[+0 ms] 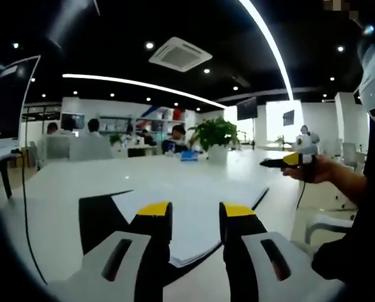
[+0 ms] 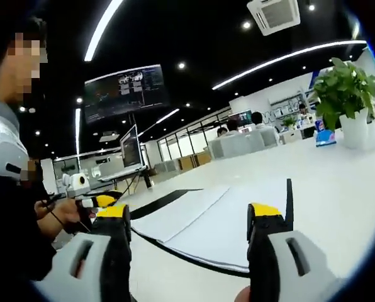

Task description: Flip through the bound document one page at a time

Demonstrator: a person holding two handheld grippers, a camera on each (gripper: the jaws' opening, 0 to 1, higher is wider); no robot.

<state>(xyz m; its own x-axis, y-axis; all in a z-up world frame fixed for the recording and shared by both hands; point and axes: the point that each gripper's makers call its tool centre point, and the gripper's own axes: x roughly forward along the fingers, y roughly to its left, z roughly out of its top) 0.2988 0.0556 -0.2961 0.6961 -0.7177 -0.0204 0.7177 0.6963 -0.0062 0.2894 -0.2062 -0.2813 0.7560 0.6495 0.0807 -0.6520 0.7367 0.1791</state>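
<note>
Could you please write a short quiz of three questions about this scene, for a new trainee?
1. True or false: the bound document lies open on the white table.
2. What stands at the far end of the table? A) a potted plant B) a desk lamp C) a stack of boxes
3. Fill in: the left gripper holds its jaws ____ above the pages.

Key:
1. True.
2. A, the potted plant.
3. Apart; the right gripper does the same, and neither grips a page.
</note>
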